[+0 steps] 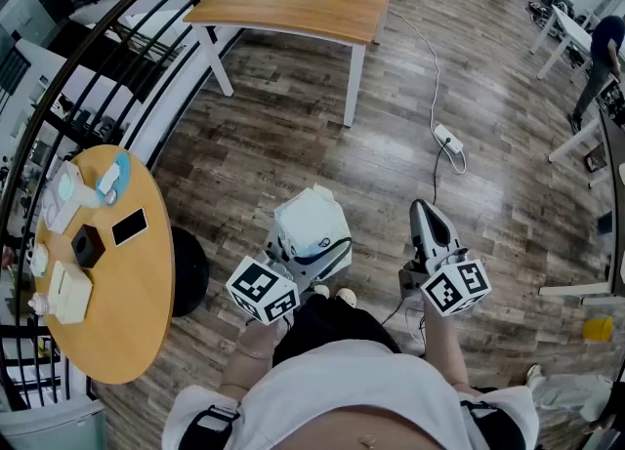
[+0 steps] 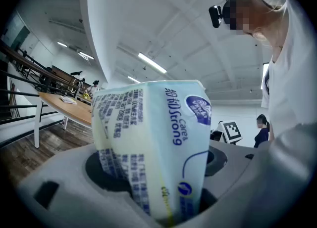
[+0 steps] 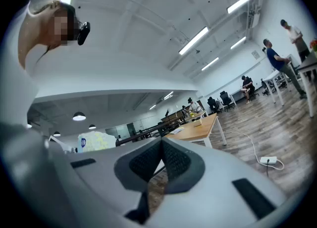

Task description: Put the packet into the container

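Since the packet [image 1: 311,222] is not yet in any container, the left gripper [image 1: 305,248] clamps its near end with jaws spread wide, carrying it above the floor. At three o'clock the right gripper [image 1: 426,212] rides empty, jaws pressed together. Possibly the container sits on the round counter [image 1: 132,331] at nine o'clock.

The packet [image 1: 312,224] was a soft, white plastic-wrapped pack with blue print, a blue oval logo near its top and a small round blue mark low on one face. It was held clear of the wooden floor [image 1: 293,126], in front of the person. Its lower end was pinched narrow between the jaws of the left gripper [image 2: 163,200], and its upper part bulged out wide above them. In the left gripper view it stood roughly upright.
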